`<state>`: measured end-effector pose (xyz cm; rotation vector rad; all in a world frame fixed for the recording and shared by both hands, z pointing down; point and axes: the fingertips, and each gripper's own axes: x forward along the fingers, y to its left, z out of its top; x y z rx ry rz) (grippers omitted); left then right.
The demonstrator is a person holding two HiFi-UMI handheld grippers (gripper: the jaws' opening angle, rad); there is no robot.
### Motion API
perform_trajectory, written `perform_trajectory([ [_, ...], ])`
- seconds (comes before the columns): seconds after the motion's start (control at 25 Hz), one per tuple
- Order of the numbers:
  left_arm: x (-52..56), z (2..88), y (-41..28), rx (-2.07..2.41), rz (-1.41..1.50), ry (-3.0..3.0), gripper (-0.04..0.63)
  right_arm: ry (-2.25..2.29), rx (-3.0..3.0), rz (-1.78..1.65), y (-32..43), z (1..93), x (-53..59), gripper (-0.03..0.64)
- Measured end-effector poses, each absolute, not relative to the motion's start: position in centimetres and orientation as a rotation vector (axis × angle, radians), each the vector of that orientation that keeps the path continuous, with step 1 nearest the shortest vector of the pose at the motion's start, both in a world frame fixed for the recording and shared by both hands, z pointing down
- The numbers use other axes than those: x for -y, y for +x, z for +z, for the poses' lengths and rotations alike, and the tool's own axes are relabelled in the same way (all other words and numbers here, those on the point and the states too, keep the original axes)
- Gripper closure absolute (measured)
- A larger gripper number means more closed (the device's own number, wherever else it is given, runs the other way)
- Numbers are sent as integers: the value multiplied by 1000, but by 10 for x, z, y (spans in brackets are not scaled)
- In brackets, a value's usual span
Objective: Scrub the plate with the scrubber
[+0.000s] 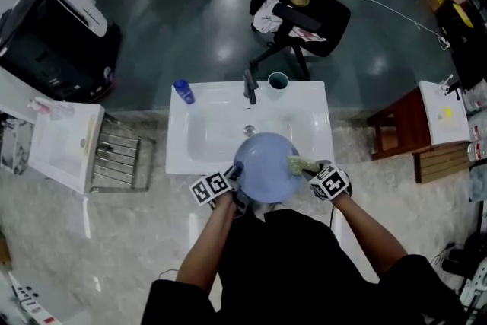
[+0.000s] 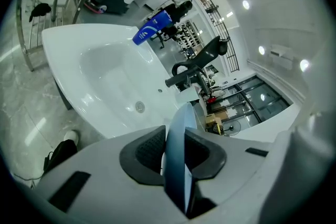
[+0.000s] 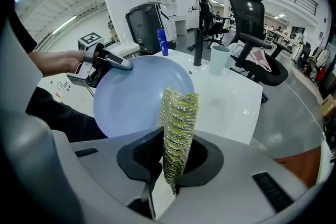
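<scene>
Left gripper point(image 1: 233, 174) clamps the plate point(image 1: 262, 175) by its rim; right gripper point(image 1: 310, 170) pinches the scrubber point(image 1: 301, 164) at the opposite edge.

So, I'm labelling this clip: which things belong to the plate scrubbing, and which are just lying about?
In use: plate, scrubber, left gripper shut on the plate's rim, right gripper shut on the scrubber, sink.
Lying about: blue bottle, cup, office chair, wire rack.
</scene>
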<state>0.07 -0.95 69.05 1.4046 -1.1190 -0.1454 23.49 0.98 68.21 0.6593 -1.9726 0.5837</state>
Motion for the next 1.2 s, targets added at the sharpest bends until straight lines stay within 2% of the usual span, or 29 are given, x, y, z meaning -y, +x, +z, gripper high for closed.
perform_trajectory([
  [0.52, -4, 695, 26, 1196, -186, 1343, 535, 603, 2045, 701, 250, 678, -55, 557],
  [1.2, -11, 689, 25, 1286, -279, 1268, 535, 558, 2137, 804, 222, 665, -81, 558],
])
